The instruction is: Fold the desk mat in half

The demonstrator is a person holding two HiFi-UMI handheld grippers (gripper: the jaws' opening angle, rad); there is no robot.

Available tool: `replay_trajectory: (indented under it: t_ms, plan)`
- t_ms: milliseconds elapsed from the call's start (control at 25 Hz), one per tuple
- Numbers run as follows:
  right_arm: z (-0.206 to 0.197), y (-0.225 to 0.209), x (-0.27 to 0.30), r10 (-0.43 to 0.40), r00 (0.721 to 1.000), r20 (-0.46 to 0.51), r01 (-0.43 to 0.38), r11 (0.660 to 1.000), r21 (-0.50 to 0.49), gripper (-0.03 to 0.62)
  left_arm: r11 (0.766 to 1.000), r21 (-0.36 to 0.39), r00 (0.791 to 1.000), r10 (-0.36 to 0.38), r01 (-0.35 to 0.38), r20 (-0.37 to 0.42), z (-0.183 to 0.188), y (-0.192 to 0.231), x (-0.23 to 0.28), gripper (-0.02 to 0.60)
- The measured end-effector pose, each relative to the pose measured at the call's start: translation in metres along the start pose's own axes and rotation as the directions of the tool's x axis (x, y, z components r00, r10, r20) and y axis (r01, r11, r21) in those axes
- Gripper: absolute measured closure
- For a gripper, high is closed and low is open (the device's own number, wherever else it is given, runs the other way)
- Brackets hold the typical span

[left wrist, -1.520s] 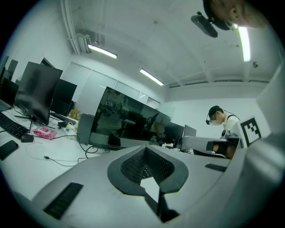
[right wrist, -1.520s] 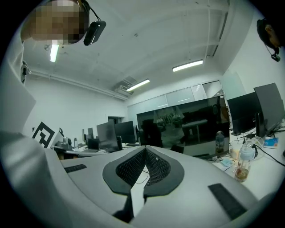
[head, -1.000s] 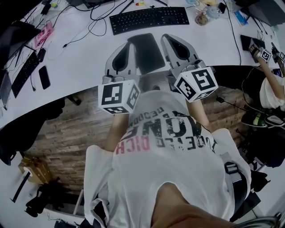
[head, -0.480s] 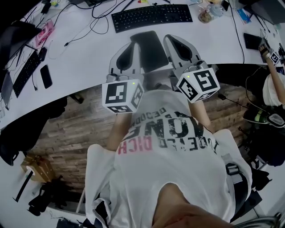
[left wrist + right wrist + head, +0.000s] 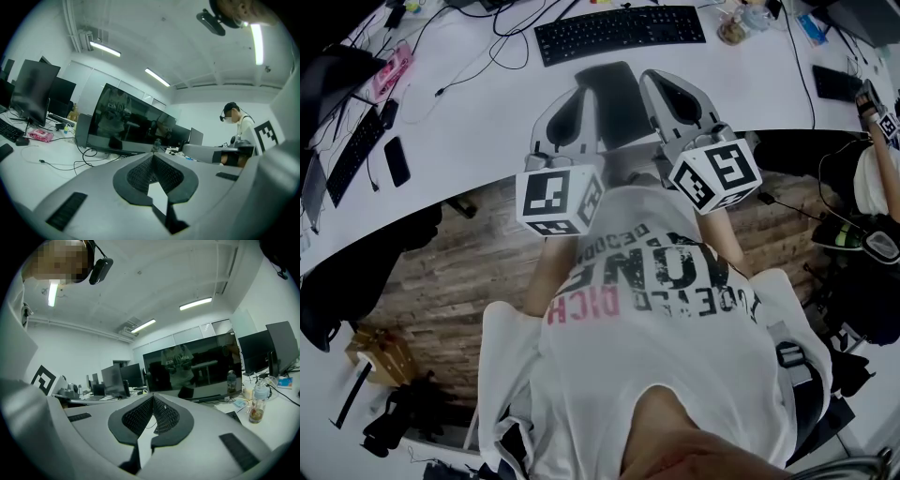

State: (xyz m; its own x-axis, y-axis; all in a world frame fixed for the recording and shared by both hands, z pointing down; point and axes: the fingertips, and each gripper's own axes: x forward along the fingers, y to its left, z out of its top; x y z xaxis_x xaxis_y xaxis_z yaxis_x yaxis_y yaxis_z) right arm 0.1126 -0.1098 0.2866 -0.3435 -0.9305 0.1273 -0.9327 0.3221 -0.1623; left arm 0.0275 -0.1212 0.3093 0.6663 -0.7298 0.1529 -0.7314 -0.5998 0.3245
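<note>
On the desk (image 5: 469, 131): desk mat (image 5: 614, 98) lies between both grippers' fingers.
Left gripper (image 5: 579, 89): fingers closed, empty, beside the mat's left edge.
Right gripper (image 5: 661, 80): fingers closed, empty, beside its right edge.

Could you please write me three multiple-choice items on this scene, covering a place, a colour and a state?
1. Where is the mat? A on the desk, between the left gripper and the right gripper; B held in the left gripper; C held in the right gripper.
2. What colour is the mat? A white; B pink; C black.
3. The left gripper is: A open; B shut, empty; C shut on the mat.
Key: A, the head view shows it lying between them; C, it is dark against the white desk; B, its jaws meet with nothing between.
</note>
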Motion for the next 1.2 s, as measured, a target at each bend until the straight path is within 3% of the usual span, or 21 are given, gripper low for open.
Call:
replay_trajectory:
  t_ms: [1200]
  plan:
    - [-0.0006, 0.0034, -0.0007, -0.022, 1.0, 0.003, 0.022, 1.0, -0.001, 0.597, 1.0, -0.008, 1.0, -0.011, 0.011, -0.008, -0.0033, 0.0053, -0.0038, 0.578]
